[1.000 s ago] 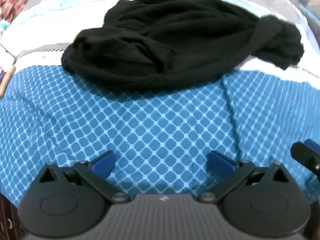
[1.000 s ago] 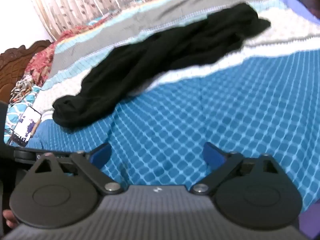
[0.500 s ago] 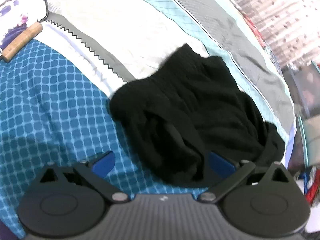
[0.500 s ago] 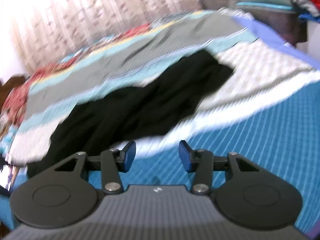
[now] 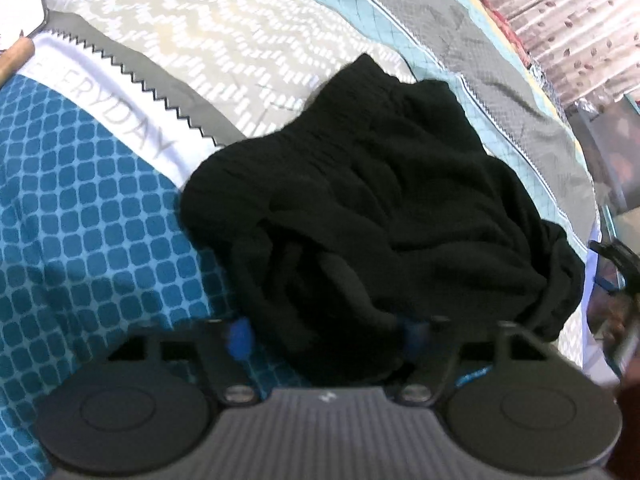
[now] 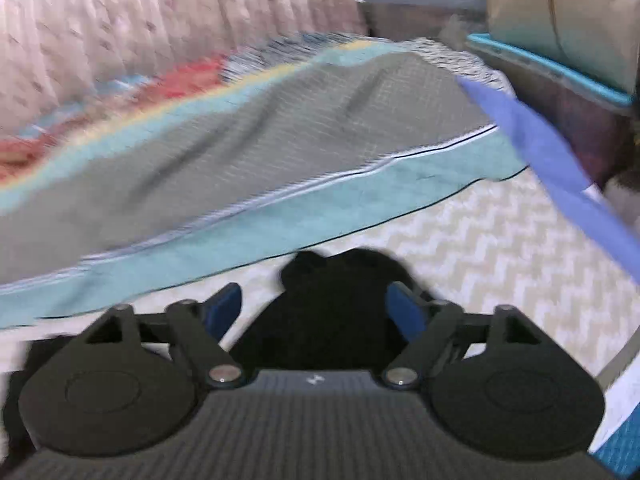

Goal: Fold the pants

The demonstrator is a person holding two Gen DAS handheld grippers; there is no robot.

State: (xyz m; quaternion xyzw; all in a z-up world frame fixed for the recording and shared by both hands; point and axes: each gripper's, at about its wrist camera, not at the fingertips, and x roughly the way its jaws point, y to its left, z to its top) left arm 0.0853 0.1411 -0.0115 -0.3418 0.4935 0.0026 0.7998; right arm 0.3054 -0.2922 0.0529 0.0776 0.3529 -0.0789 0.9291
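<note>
The black pants (image 5: 380,200) lie crumpled in a heap across the bed. In the left wrist view my left gripper (image 5: 326,338) straddles the heap's near end. Its blue pads (image 5: 240,338) are blurred and its jaws are closing, with bunched black cloth filling the gap between them. In the right wrist view the narrow end of the pants (image 6: 332,280) lies between the fingers of my right gripper (image 6: 314,306). Those jaws are opening, and a strip of bedspread shows beside the left pad (image 6: 224,304).
The bedspread has a blue checked part (image 5: 80,200), a pale zigzag band (image 5: 200,20) and a grey band (image 6: 240,148). A wooden stick end (image 5: 14,58) lies at the left. A teal-lidded box (image 6: 560,76) and curtains (image 6: 160,12) bound the bed's far side.
My left gripper swung over the pants and narrowed its jaws around their near end. My right gripper travelled along the pants to their other end, narrowing and then widening.
</note>
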